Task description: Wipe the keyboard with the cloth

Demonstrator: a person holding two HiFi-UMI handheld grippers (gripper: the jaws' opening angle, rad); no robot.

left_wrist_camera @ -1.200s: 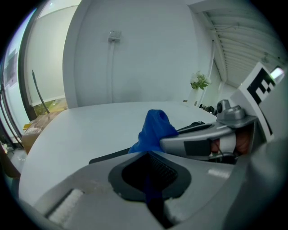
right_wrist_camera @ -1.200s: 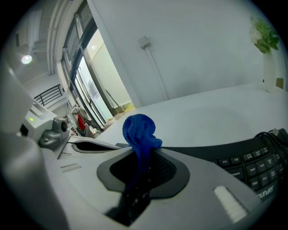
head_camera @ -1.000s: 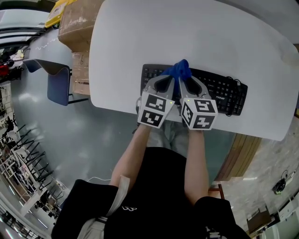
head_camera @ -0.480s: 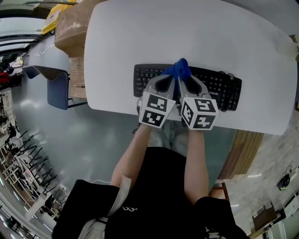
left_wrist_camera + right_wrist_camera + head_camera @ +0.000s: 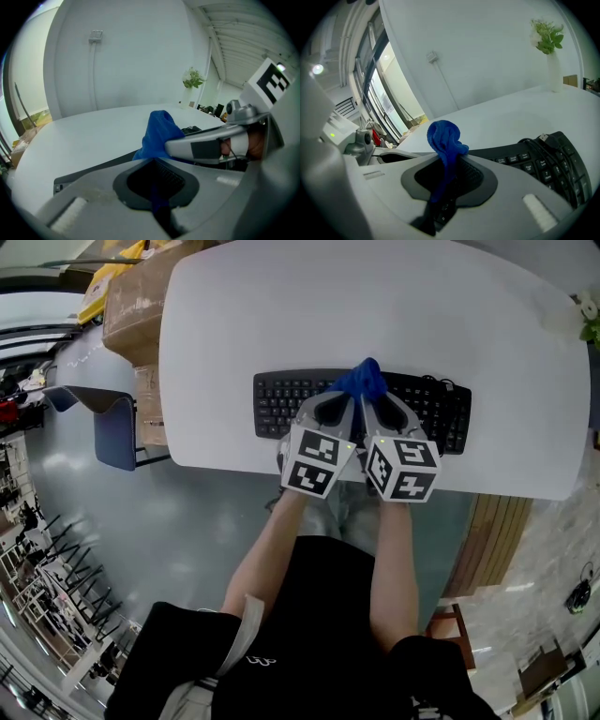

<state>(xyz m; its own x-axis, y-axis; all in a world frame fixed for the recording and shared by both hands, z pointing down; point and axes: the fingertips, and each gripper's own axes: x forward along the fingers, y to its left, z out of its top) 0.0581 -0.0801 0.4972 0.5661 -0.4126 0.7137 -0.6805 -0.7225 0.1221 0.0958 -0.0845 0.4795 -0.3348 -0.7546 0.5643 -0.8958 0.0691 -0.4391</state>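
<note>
With left tongs (image 5: 347, 397) and right tongs (image 5: 372, 397) clamped on blue cloth (image 5: 364, 379), avoid snagging cable (image 5: 530, 140): risks dragging keyboard (image 5: 281, 399) across tabletop (image 5: 281, 306).

One keyboard (image 5: 281, 399) was counted, one blue cloth (image 5: 364, 379), one white table (image 5: 375, 306), two grippers, the left gripper (image 5: 345, 397) and the right gripper (image 5: 369, 397), one blue chair (image 5: 114, 427), two cardboard boxes (image 5: 136, 296), one plant (image 5: 547, 33), one person (image 5: 328, 615).

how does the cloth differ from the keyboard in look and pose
The cloth is blue and bunched upright; the keyboard is black, long and flat. The cloth is pinched by the left hand-held gripper and right hand-held gripper; the keyboard lies free on the table. Both sit near the table's front edge.
</note>
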